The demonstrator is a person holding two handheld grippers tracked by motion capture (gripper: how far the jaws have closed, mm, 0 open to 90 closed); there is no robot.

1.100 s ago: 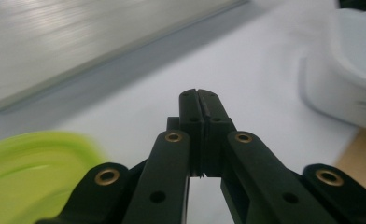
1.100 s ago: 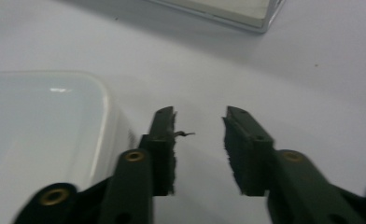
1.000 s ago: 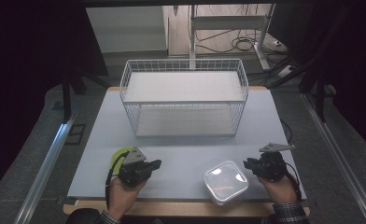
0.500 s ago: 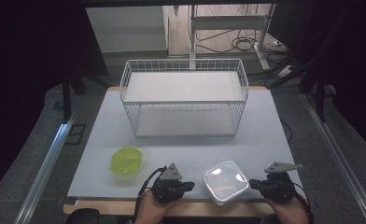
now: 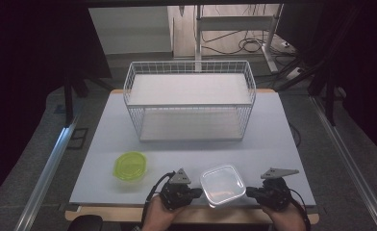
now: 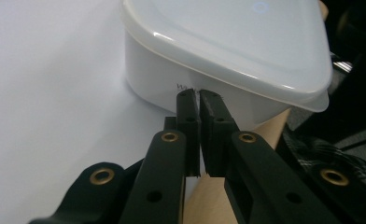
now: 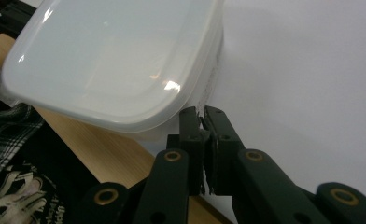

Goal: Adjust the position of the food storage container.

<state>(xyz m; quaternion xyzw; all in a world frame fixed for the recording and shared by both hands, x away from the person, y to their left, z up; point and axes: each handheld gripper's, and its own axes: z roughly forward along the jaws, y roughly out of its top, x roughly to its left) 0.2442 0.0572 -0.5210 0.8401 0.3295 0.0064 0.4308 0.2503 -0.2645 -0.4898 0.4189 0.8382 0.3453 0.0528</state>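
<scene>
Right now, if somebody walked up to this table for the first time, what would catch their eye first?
Probably the white wire basket standing large at the far middle of the table. Next, the clear lidded box at the near edge, flanked by the left claw and the right claw, both shut and pointing at its sides. The small bright green lidded tub sits alone to the left.

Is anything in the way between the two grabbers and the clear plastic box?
No, nothing visible is. The clear box sits at the table's near edge with the left gripper right beside one side and the right gripper beside the other. Both have their jaws shut, tips right at the box's walls.
</scene>
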